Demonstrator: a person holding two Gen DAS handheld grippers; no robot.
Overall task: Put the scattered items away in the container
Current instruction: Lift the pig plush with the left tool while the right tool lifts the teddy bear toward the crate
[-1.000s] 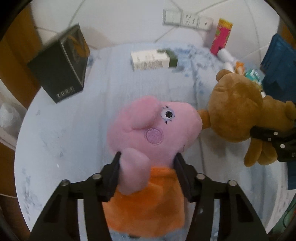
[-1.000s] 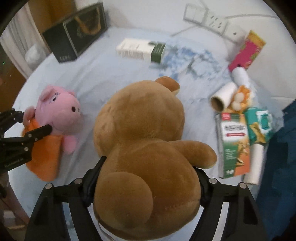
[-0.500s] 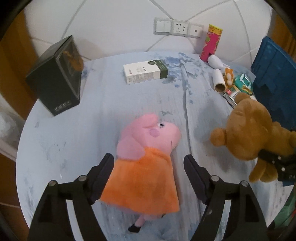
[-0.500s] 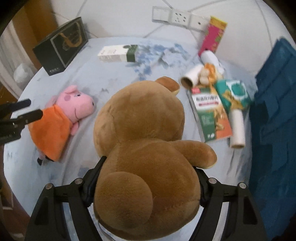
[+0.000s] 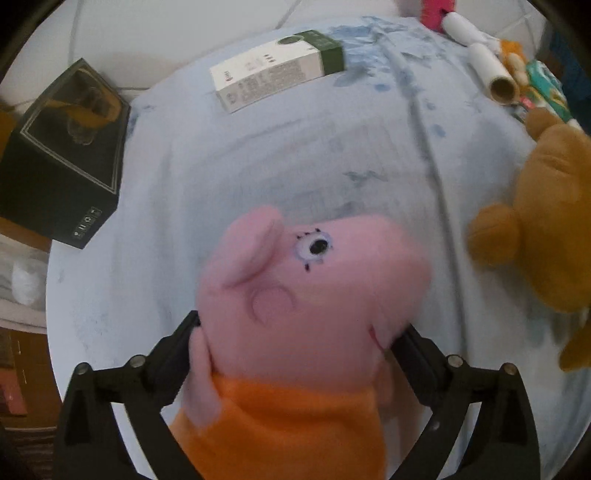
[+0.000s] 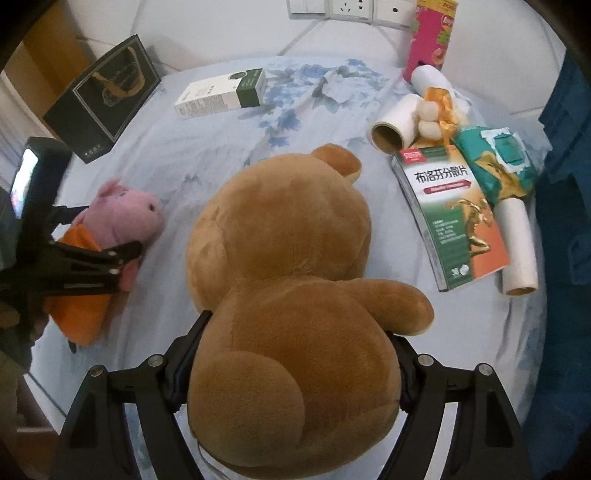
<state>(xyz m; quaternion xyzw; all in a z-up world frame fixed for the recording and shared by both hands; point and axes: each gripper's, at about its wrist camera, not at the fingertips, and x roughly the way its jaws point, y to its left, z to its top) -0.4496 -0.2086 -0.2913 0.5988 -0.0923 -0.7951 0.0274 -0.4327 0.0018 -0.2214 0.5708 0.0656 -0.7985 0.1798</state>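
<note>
A round table [image 6: 207, 155] draped in a pale blue cloth with darker blue blotches is seen from above in both wrist views. The blue container [image 6: 565, 147] is glimpsed at the 3 o'clock edge of the right wrist view, beyond the table's rim. The largest loose item, a brown plush bear [image 6: 291, 302], is clamped at its body between the two fingers of the right gripper [image 6: 291, 365], the jaws pressed into the plush on both sides; its head points toward 12 o'clock. At 9 o'clock from the bear a pink plush pig [image 5: 306, 295] in an orange dress lies on the cloth. The left gripper [image 5: 295, 339] is set around the pig's neck with its jaws wide, having just been opening; the pig is between them, and the fingers [image 5: 173, 350] stand at either side of the neck without visibly squeezing it. A black gift box [image 6: 105, 96] stands at 10 o'clock of the right wrist view. A white and green carton [image 6: 221, 92] lies at 11 o'clock. At 2 o'clock a medicine box [image 6: 450, 214] lies flat, with a green wipes pack [image 6: 495, 162] just beside it, paper rolls [image 6: 395, 125] around them, and a pink canister [image 6: 430, 37] upright near the wall sockets [image 6: 347, 7].
</note>
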